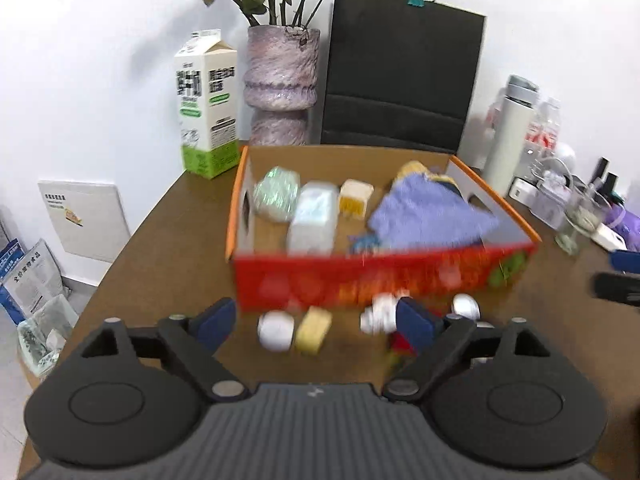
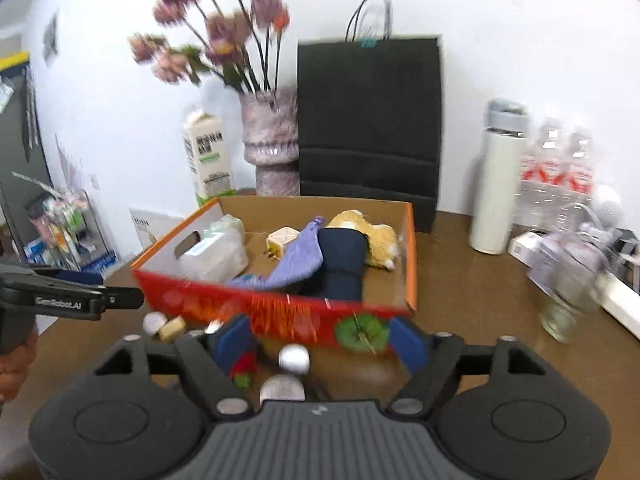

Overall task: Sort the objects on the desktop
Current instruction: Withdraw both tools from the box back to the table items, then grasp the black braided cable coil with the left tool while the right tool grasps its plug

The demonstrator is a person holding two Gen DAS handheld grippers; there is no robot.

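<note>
An open red and orange cardboard box stands on the brown table and holds a purple cloth, tissue packs, a charger plug, a dark roll and a plush toy. In front of it lie a white ball, a yellow block, a white bottle, a silver cap and a red item. My left gripper is open above the ball and block. My right gripper is open above a silver cap.
A milk carton, a purple vase with flowers and a black paper bag stand behind the box. A white flask, water bottles, a glass and small items crowd the right side.
</note>
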